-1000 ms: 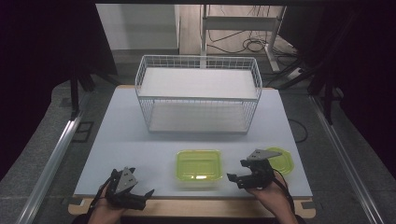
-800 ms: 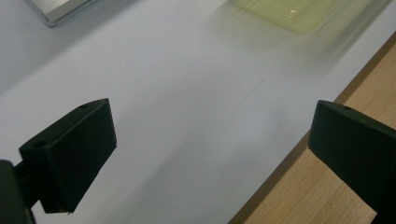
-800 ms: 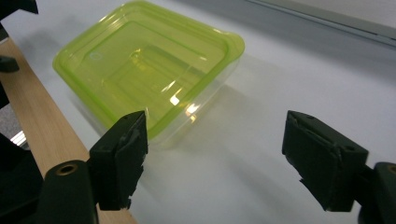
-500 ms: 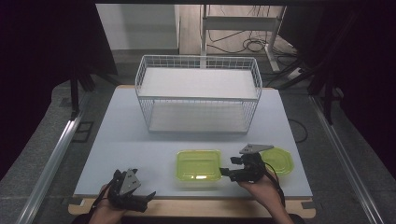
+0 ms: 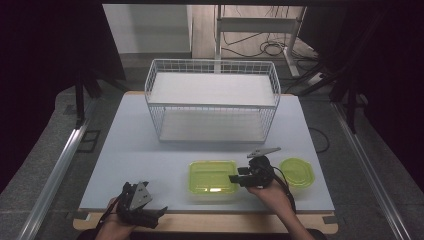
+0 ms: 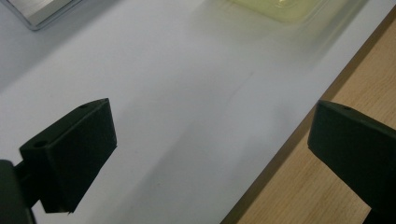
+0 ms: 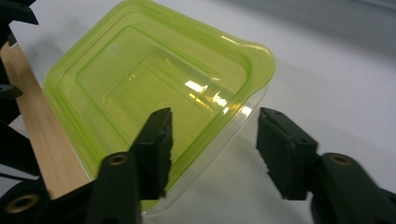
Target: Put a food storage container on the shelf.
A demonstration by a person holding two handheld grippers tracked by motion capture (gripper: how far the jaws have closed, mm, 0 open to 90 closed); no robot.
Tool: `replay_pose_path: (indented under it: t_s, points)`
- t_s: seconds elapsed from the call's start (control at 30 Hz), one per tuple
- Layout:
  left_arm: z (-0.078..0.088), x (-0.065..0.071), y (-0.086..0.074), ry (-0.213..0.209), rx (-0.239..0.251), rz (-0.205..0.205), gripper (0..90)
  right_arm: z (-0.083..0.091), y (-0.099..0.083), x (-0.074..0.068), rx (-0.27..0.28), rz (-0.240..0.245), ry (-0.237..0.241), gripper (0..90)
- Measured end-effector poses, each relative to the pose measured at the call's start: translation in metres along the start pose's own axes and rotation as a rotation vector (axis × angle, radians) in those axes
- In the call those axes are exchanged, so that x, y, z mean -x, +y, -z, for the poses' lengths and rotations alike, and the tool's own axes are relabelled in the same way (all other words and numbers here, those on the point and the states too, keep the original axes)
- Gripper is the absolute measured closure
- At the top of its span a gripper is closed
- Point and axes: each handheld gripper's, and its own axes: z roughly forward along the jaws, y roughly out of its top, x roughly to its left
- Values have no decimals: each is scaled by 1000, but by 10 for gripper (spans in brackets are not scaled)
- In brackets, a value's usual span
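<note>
The green container [image 5: 212, 176] sits open side up near the front edge of the table [image 5: 150, 150], roughly in the middle, with its rim catching the light. The right hand-held gripper [image 5: 235, 178] is at its right-hand wall, and the right gripper view makes the reason plain: one jaw hangs inside the container [image 7: 154, 107] and the other outside, so the thin wall and rim run between them. The jaws have just been closing and stand about half open; a gap remains on the outer side, so they straddle the wall but do not yet pinch it. That looks like the set-up for lifting the container by its edge.

Just beside the right hand lies a round green lid [image 5: 296, 171], flat on the table, apart from the container. Behind both stands a white wire basket [image 5: 212, 100], empty and near the table's middle, a likely place for the container to go.

The left hand-held gripper [image 5: 150, 216] rests at the front left edge, jaws wide apart with nothing between them, apparently kept out of the way.
</note>
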Motion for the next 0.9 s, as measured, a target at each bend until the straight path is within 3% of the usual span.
replay_pose_path:
  t_s: [0.4,0.53,0.63,0.7,0.77,0.9]
  points:
    - [-2,3,0,-1,-16,-31,11,-1,1,12,-25,-177,110,666]
    - [-2,3,0,1,-16,-37,11,-2,4,12,-25,-223,171,760]
    - [-2,4,0,2,-16,-40,11,-2,6,12,-21,-232,209,796]
    - [-2,4,0,3,-15,-41,11,-1,7,11,-29,-233,207,801]
    - [-2,4,0,5,-14,-42,11,0,6,13,-17,-257,244,808]
    - [-1,4,0,6,-12,-40,11,3,7,12,-4,-241,246,810]
